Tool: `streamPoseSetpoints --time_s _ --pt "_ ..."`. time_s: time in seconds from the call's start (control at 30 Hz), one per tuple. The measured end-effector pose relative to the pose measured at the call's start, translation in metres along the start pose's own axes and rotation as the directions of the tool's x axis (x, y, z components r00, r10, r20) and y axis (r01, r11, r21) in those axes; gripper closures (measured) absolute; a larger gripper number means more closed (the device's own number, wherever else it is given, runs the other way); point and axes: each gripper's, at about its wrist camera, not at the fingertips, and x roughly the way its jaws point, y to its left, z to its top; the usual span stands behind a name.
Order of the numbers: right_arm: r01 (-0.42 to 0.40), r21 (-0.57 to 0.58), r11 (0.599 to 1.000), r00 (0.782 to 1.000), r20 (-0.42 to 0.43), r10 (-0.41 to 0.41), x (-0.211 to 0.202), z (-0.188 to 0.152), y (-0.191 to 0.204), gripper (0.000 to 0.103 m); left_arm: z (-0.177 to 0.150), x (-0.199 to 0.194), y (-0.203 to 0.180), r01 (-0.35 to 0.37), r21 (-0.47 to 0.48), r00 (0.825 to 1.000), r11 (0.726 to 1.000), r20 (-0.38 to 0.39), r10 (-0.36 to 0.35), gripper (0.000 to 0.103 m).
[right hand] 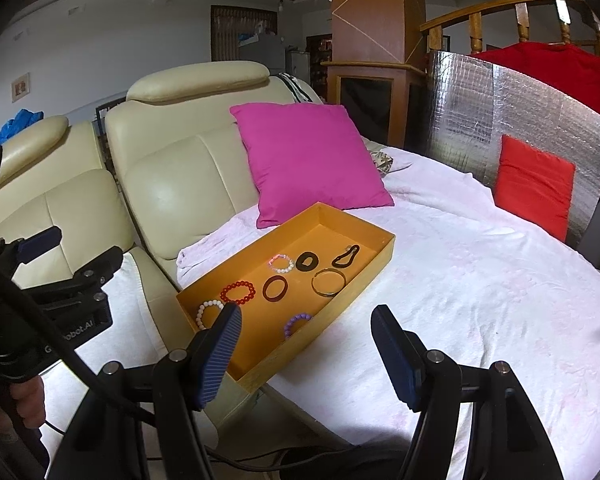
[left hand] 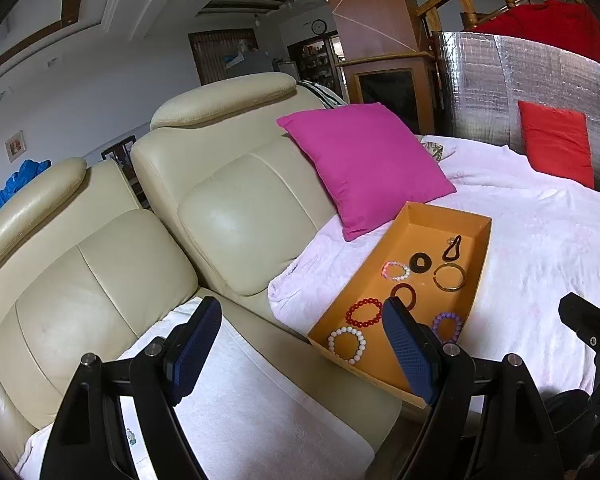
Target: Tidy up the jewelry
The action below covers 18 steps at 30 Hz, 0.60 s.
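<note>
An orange tray [left hand: 410, 220] [right hand: 380, 228] lies on the pale pink sheet and holds several bracelets and rings: a white bead bracelet [left hand: 347, 345] [right hand: 206, 312], a red bead bracelet [left hand: 363, 312] [right hand: 238, 293], a purple bead bracelet [left hand: 447, 326] [right hand: 296, 323], a gold bangle [left hand: 449, 276] [right hand: 329, 282], a dark red ring [right hand: 275, 288] and a black disc [left hand: 420, 263] [right hand: 307, 261]. My left gripper [left hand: 302, 320] is open and empty, low and left of the tray over the sofa arm. My right gripper [right hand: 306, 326] is open and empty above the tray's near corner.
A cream leather sofa [left hand: 228, 184] stands to the left with a white towel [left hand: 244, 392] on its seat. A magenta cushion [right hand: 308, 156] leans behind the tray. A red cushion [right hand: 534, 184] rests against a silver foil panel [right hand: 480, 120] at the right.
</note>
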Motion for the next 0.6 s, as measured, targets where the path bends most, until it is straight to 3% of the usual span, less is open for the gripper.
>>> streamPoseSetpoints --time_s 0.6 --pt "-0.009 -0.007 1.0 1.0 -0.02 0.009 0.0053 -0.0022 0.0063 0.032 -0.0044 0.0083 0.0066 0.008 -0.015 1.0 1.0 -0.019 -0.008 0.02"
